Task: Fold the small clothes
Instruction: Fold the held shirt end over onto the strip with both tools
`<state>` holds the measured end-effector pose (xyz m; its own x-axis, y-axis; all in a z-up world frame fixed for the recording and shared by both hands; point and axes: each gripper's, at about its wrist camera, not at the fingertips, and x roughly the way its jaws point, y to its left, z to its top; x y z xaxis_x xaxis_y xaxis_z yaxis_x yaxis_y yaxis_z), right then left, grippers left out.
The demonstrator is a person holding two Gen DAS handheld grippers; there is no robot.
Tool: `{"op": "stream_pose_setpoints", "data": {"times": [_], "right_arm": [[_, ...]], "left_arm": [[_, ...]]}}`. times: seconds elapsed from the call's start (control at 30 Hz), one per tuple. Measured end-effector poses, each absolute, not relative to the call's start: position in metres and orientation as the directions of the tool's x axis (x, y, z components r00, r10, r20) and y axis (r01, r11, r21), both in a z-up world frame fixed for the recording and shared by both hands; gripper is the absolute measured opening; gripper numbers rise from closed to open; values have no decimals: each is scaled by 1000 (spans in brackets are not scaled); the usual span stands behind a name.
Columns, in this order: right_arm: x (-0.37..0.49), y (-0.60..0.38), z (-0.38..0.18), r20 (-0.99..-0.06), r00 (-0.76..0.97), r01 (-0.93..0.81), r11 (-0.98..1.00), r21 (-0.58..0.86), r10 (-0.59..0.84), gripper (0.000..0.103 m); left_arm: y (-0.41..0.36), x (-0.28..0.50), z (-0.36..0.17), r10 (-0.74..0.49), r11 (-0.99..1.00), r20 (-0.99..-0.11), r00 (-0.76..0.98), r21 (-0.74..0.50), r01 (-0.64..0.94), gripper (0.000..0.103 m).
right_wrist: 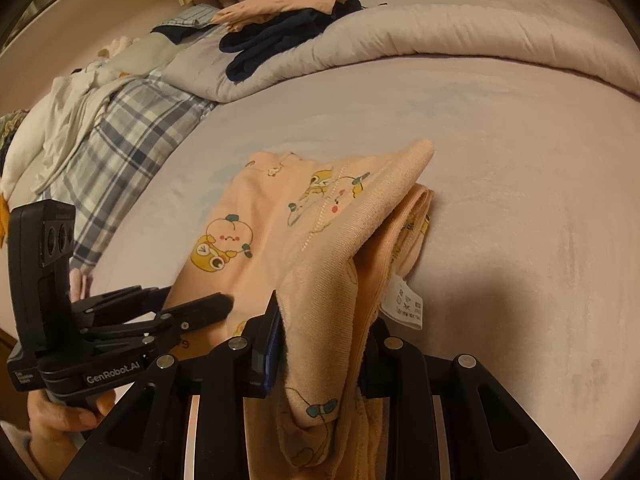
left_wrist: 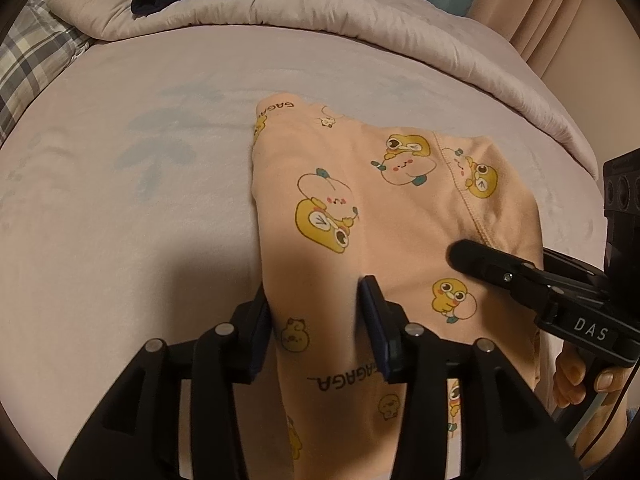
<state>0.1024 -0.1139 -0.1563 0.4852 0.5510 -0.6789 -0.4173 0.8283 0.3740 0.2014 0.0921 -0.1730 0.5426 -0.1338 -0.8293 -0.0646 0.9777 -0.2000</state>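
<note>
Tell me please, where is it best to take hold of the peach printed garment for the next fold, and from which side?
Probably the far folded edge of the peach printed garment, reached from above its open left side, where the bed sheet lies bare. That edge lies flat and free. The near end is already between the left gripper fingers, and the right gripper clamps the thick bunched layers.
</note>
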Motion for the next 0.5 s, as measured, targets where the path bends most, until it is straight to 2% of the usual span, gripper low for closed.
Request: {"op": "stream_pose_setpoints", "data": {"times": [0.17, 0.5], "right_arm": [[103, -117, -159, -684, 482, -396, 833, 386, 547, 29], [100, -120, -160, -688, 489, -379, 841, 387, 537, 30]], "left_arm": [[94, 199, -174, -120, 979, -832, 541, -190, -75, 55], [96, 195, -176, -96, 980, -838, 537, -174, -96, 67]]}}
